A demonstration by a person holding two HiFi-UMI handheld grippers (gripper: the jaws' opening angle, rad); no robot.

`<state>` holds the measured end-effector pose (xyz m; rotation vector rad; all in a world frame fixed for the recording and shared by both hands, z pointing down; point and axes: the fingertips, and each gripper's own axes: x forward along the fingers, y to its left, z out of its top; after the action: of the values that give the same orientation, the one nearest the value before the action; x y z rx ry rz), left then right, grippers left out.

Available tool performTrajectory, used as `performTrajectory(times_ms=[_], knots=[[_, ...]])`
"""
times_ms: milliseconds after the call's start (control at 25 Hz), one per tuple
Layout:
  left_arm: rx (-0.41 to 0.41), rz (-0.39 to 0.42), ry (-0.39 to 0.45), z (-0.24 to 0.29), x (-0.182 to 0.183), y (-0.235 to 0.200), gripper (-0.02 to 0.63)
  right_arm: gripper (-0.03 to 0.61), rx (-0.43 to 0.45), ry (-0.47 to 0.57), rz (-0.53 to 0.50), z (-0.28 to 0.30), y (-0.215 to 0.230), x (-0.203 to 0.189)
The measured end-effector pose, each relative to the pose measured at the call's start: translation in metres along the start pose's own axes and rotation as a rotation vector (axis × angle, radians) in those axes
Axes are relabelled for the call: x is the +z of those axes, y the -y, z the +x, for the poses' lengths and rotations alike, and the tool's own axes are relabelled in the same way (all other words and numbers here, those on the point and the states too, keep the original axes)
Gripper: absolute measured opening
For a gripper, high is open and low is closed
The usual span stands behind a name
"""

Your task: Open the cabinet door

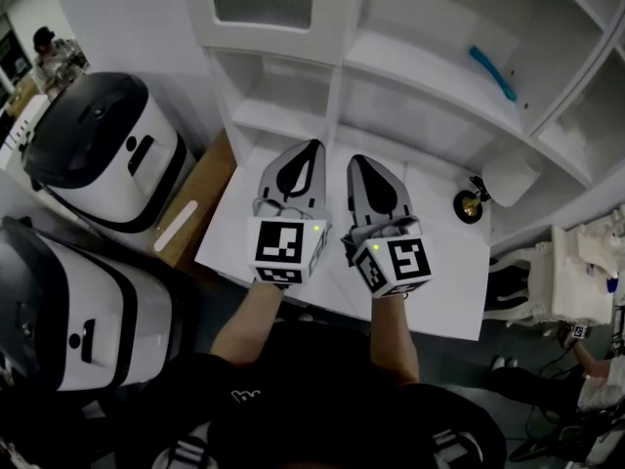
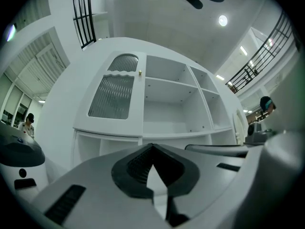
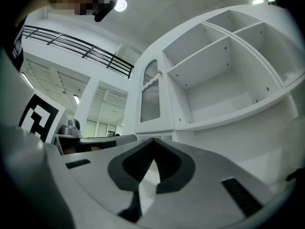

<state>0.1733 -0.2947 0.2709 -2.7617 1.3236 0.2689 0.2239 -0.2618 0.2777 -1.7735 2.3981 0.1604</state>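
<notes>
The cabinet door [image 2: 112, 95], a white frame with ribbed glass, is at the upper left of the cabinet. It looks shut flush, with its small gold knob [image 2: 140, 72] on the right edge beside the open shelves [image 2: 171, 104]. By that reading nothing of the task is done. The reach, the grip on the knob and the pull are all left.

Both tongs hang side by side over the white bench [image 1: 444, 296], below the door and apart from it, touching nothing. The left tongs [image 1: 312, 150] are pressed together and empty, and the door sits up and to the left of their line. The right tongs [image 1: 357, 162] are also pressed together with nothing between them. In the right gripper view the door [image 3: 149, 97] stands above their tips.
</notes>
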Motion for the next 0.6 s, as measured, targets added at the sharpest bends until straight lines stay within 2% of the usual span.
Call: performTrajectory(times_ms=[160,280,440,600], knots=[[-0.024,-0.018,0.005,0.011,0.009,-0.007,0.005,0.009,0.011,0.020,0.031,0.017,0.004,0.006],[-0.013,-0.012,-0.004,0.020,0.008,-0.021,0.005,0.009,0.001,0.036,0.047,0.031,0.004,0.012],[-0.003,-0.031,-0.025,0.036,-0.001,-0.033,0.005,0.009,0.005,0.059,0.029,0.049,0.003,0.025],[-0.022,-0.029,-0.010,0.047,0.001,-0.037,0.005,0.009,0.011,0.068,0.003,0.064,0.007,0.033]])
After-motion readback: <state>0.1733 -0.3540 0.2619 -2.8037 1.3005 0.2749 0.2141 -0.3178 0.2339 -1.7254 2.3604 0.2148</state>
